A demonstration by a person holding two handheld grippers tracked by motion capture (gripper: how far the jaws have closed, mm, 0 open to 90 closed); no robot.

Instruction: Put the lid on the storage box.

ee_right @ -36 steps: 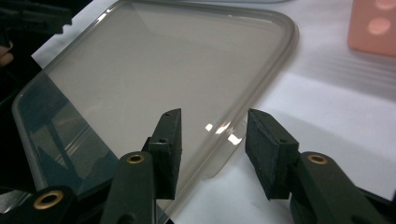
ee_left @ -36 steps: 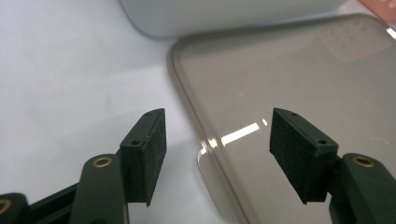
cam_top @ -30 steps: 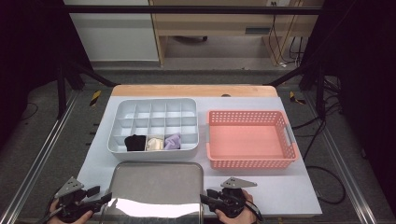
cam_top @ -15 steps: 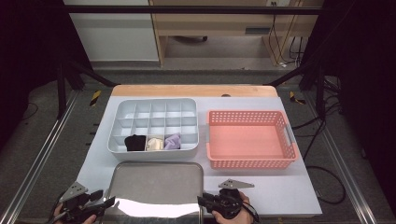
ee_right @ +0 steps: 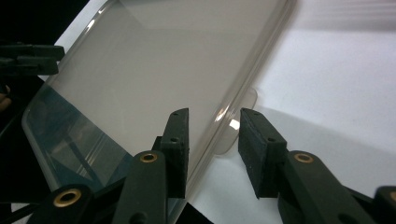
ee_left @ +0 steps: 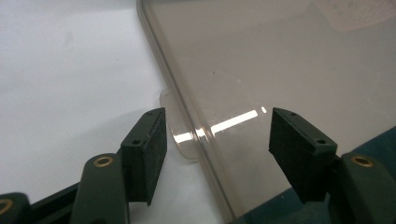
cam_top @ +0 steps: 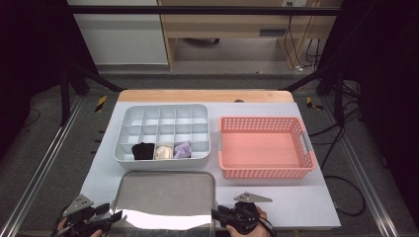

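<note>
A clear plastic lid [cam_top: 165,197] lies flat at the near edge of the white table. My left gripper [cam_top: 114,216] sits at the lid's left edge. In the left gripper view its jaws [ee_left: 217,140] stand wide apart, with the lid's rim [ee_left: 187,107] and a small clear tab [ee_left: 180,135] between them, untouched. My right gripper [cam_top: 217,216] is at the lid's right edge. Its jaws [ee_right: 214,135] have just been opening a little. They straddle the rim and a tab [ee_right: 238,128] with narrow gaps on both sides.
A white compartment box [cam_top: 163,111] stands behind the lid, with black [cam_top: 144,151], cream [cam_top: 163,152] and lilac [cam_top: 183,149] items in its front row. To its right is a pink basket [cam_top: 296,173]. The table's near edge runs just under both hands.
My left gripper has shifted slightly toward the near edge beside the lid. The right gripper has stayed where it was. The lid has not moved.
</note>
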